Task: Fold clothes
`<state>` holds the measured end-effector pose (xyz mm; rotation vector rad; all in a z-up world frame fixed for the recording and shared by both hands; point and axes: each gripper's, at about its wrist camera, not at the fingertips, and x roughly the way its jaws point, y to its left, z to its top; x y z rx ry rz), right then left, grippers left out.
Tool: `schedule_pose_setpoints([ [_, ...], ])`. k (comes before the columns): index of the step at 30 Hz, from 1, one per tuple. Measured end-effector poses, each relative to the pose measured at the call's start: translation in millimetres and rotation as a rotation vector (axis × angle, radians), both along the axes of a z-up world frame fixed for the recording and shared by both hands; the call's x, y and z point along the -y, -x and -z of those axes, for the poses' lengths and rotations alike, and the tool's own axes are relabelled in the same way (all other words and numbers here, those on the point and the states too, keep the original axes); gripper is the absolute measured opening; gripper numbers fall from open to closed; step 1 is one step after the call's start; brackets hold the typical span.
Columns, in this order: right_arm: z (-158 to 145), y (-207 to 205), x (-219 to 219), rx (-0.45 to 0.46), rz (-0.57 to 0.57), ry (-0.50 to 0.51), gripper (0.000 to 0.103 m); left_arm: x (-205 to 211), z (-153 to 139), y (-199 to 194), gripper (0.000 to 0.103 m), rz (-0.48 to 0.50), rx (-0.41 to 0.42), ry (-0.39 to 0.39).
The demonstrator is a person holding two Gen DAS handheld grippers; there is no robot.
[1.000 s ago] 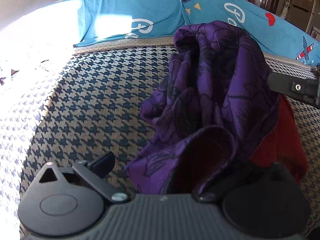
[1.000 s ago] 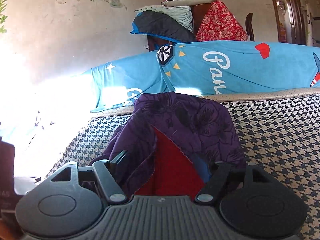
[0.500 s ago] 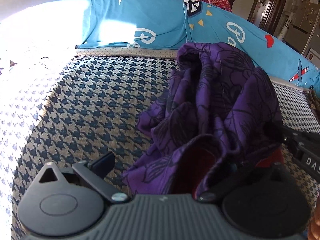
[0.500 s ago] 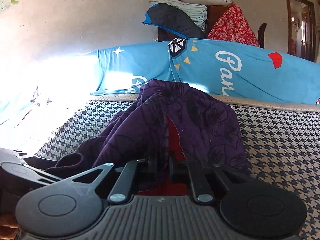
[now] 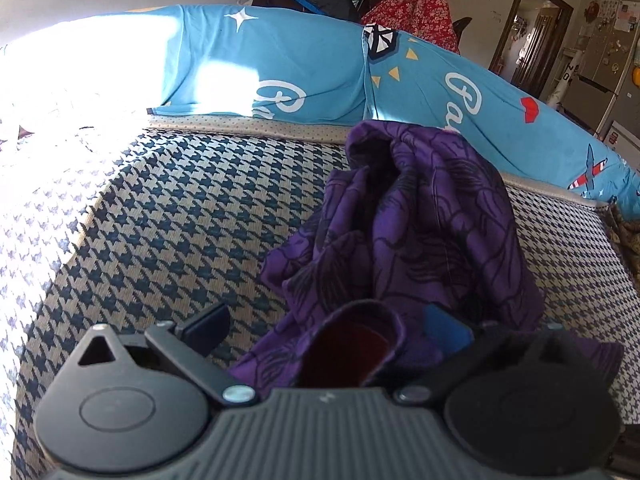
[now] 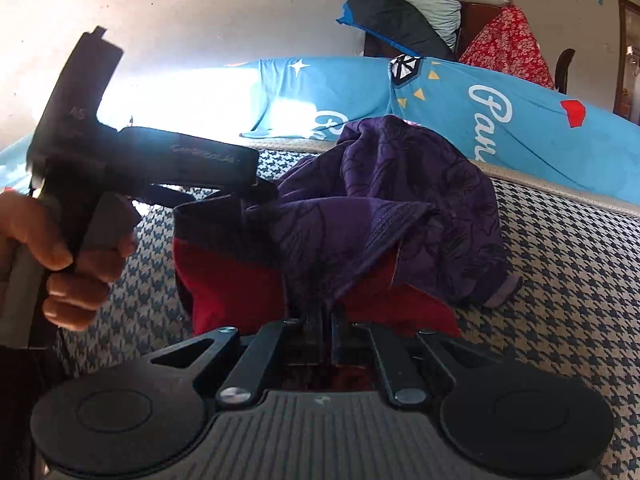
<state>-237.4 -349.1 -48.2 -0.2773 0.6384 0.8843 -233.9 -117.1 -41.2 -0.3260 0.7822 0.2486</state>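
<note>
A crumpled purple garment (image 5: 420, 216) with black flower outlines and a red lining lies heaped on the houndstooth seat (image 5: 160, 216). My left gripper (image 5: 328, 328) stands open at its near edge, and a rolled hem showing red sits between the fingers. In the right wrist view my right gripper (image 6: 324, 312) is shut on a purple-and-red fold of the same garment (image 6: 400, 184), and the cloth is drawn taut toward it. The left gripper (image 6: 256, 196) shows there too, held by a hand (image 6: 60, 256), its tip against the garment's left edge.
Blue printed cushions (image 5: 280, 64) line the back of the seat. Behind them are piled clothes and pillows (image 6: 420, 12) and a red floral cloth (image 6: 508, 36). A doorway (image 5: 532, 36) and a fridge (image 5: 600, 72) stand far right. Bright sunlight washes out the seat's left side (image 5: 48, 92).
My right gripper went from open to shut on the garment's purple-and-red fold and has pulled it up. The left gripper stayed open and now appears in the right wrist view.
</note>
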Motion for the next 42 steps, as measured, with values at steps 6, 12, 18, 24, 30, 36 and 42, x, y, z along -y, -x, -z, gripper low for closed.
schedule_pose_setpoints([
  [6,5,17,6,-0.044,-0.050,0.027,0.006,5,16,-6,0.103,0.027,-0.089,0.004],
  [12,-2,19,19,-0.059,-0.011,-0.012,0.013,3,25,-6,0.103,0.031,-0.160,0.010],
  [18,-20,6,32,-0.070,0.044,-0.097,0.015,8,29,0,0.103,0.033,-0.184,0.007],
  [24,-34,-19,19,0.006,0.085,-0.116,0.021,31,29,6,0.103,0.078,-0.183,-0.073],
  [30,-31,-53,-10,0.034,0.145,-0.144,0.030,38,30,8,0.103,0.118,-0.197,-0.055],
  [36,-33,-77,-29,0.105,0.230,-0.197,0.044,54,31,10,0.103,0.179,-0.214,-0.077],
  [42,-29,-93,-58,0.127,0.208,-0.184,0.057,66,34,12,0.103,0.224,-0.231,-0.093],
])
